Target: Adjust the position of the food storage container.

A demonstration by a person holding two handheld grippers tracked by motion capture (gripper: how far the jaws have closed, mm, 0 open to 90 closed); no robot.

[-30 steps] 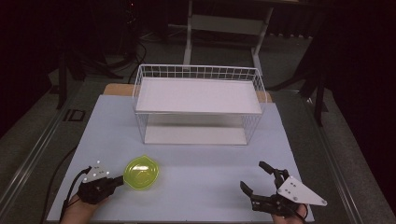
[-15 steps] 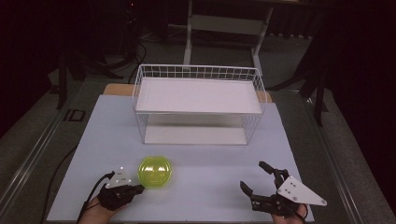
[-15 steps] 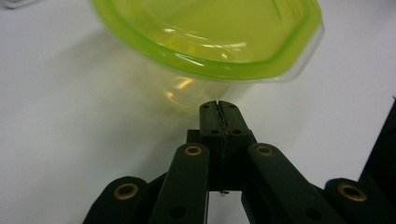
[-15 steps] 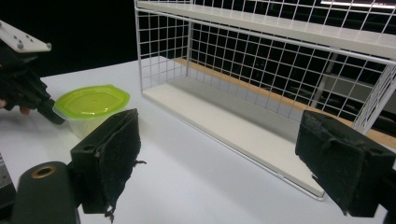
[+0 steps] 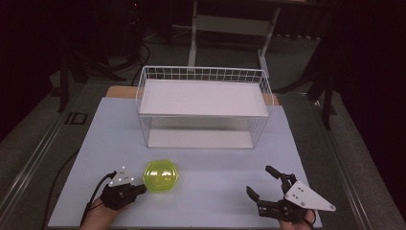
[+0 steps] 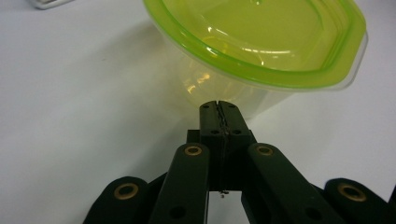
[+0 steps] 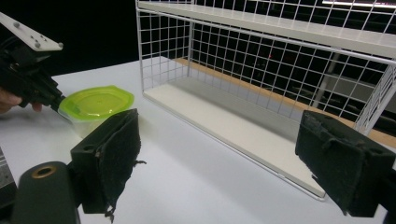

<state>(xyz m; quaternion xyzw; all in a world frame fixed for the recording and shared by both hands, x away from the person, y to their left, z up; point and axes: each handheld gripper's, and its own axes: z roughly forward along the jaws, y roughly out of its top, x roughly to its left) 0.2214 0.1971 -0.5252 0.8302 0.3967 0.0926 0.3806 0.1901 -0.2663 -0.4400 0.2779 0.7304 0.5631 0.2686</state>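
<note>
A clear tub with a lime-green lid sits on the white table at the front left. My left gripper is shut, and its closed tips press against the tub's left side. In the left gripper view the jaws meet just under the tub's green rim, holding nothing. At the front right my right gripper is held open and empty above the table. The right gripper view shows its padded jaws spread wide, with the tub and the left gripper farther off.
A white wire rack with an upper and a lower shelf stands at the back middle of the table, its open side towards me. Dark floor and stand legs surround the table. A cable trails from the left gripper off the front left edge.
The left gripper has moved to the right with its shut tips against the tub, and the tub has slid right across the table. The right gripper has stayed put.
</note>
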